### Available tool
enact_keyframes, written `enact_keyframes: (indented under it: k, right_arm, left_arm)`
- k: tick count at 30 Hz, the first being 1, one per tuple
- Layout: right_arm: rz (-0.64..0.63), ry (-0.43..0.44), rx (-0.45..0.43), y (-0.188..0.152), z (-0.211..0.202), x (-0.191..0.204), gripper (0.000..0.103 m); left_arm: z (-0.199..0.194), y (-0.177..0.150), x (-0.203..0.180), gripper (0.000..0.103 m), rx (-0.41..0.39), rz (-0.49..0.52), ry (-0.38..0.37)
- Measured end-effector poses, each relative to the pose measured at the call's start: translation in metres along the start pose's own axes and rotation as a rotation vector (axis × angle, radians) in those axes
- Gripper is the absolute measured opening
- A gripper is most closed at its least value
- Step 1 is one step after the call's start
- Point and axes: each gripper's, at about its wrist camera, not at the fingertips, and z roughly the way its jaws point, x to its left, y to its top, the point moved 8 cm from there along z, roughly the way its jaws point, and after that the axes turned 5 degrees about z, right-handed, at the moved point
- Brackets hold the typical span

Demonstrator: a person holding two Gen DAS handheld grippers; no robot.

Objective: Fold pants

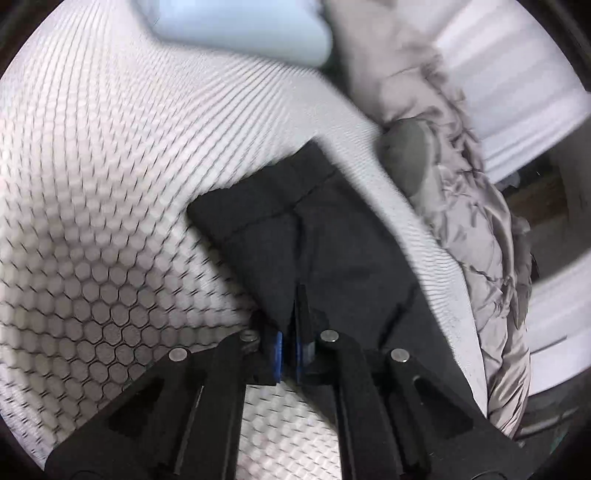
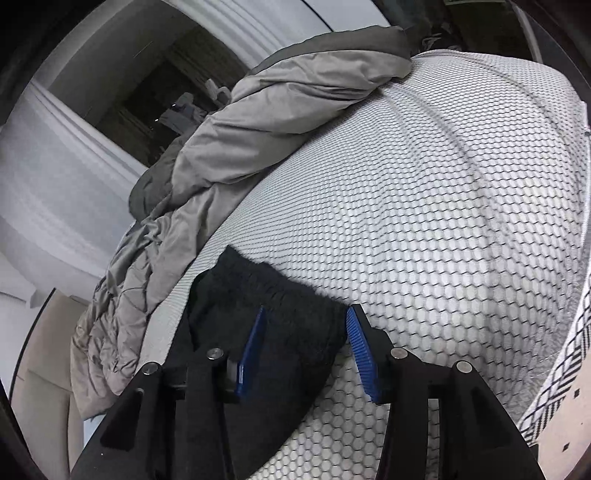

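Observation:
Black pants [image 1: 314,229] lie on a white mattress with a honeycomb pattern [image 1: 110,184]. My left gripper [image 1: 290,354] is shut on a fold of the pants, its blue pads pressed together on the dark cloth, and the hemmed leg ends stretch away ahead of it. In the right wrist view the elastic waistband of the pants [image 2: 273,291] lies between my right gripper's [image 2: 304,350] blue pads. The right gripper is open, with the waistband bunched between its fingers.
A crumpled grey duvet [image 1: 472,206] lies along the mattress edge, also in the right wrist view [image 2: 236,147]. A pale blue pillow [image 1: 240,33] sits at the far end. White wall panelling [image 2: 55,166] is beyond. A black-and-white patterned cloth [image 2: 554,376] hangs at right.

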Motion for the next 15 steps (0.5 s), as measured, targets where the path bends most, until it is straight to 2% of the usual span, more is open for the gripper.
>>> enact_keyframes:
  k: [3, 7, 9, 11, 12, 14, 15]
  right_arm:
    - [0.069, 0.001, 0.028, 0.0, 0.005, -0.013, 0.048]
    - [0.145, 0.139, 0.162, -0.013, 0.026, -0.01, 0.048]
    - [0.112, 0.132, 0.183, -0.018, 0.035, -0.005, 0.048]
    - [0.061, 0.094, 0.172, -0.02, 0.04, 0.0, 0.032]
    - [0.054, 0.103, 0.16, -0.018, 0.037, 0.002, 0.026]
    - [0.035, 0.213, 0.12, -0.013, 0.022, 0.017, 0.019]
    - [0.013, 0.232, 0.112, -0.012, 0.018, 0.022, 0.017]
  left_arm:
    - [-0.001, 0.004, -0.002, 0.002, -0.006, 0.01, 0.001]
    - [-0.009, 0.007, -0.004, 0.002, -0.025, 0.028, -0.001]
    - [-0.013, 0.008, -0.002, 0.002, -0.018, 0.013, -0.018]
    - [-0.02, 0.008, 0.006, 0.002, -0.022, 0.021, -0.023]
    - [-0.025, 0.007, 0.008, 0.002, -0.027, 0.029, -0.022]
    - [-0.029, 0.007, 0.01, 0.002, -0.025, 0.058, -0.009]
    - [-0.03, 0.006, 0.013, 0.002, -0.023, 0.072, -0.001]
